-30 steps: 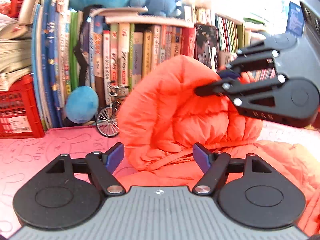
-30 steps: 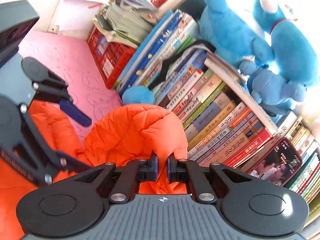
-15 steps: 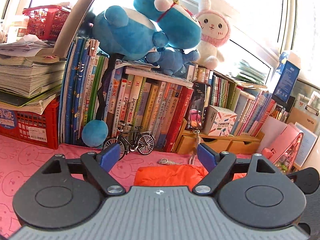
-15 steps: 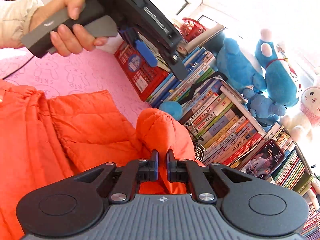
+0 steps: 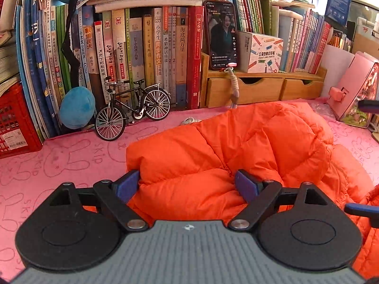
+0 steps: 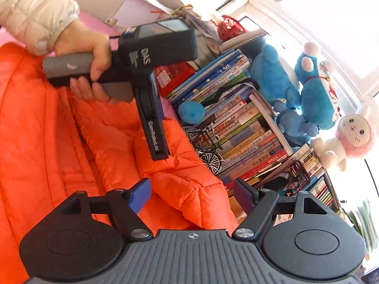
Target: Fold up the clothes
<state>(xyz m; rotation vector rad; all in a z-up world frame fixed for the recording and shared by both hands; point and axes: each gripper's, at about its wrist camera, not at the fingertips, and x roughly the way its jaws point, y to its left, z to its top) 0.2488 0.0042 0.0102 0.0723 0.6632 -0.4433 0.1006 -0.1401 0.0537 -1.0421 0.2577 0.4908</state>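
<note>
An orange puffy jacket (image 5: 248, 151) lies on the pink rabbit-print mat (image 5: 59, 165), its hood end folded over onto the body. My left gripper (image 5: 187, 185) hovers low over the near fold; its jaws are opening, with padded cloth between the blue pads but not pinched. In the right wrist view my right gripper (image 6: 192, 194) has its jaws opening too, and a ridge of the jacket (image 6: 180, 172) lies loose between them. A hand (image 6: 87, 54) in a white sleeve holds the left gripper (image 6: 160, 151) pointing down at the jacket. One of the right gripper's fingertips (image 5: 360, 209) shows at the left view's right edge.
A row of books (image 5: 132, 54) stands along the back of the mat. In front of it are a model bicycle (image 5: 132, 108) and a blue ball (image 5: 77, 107). A red crate (image 5: 14, 118) is at left. A phone (image 5: 221, 33), wooden drawers (image 5: 260, 90) and a pink box (image 5: 355, 87) stand right.
The right gripper has let go of the hood and opened. The hood now lies folded flat on the jacket. The left gripper rose away, then came back down over the near fold.
</note>
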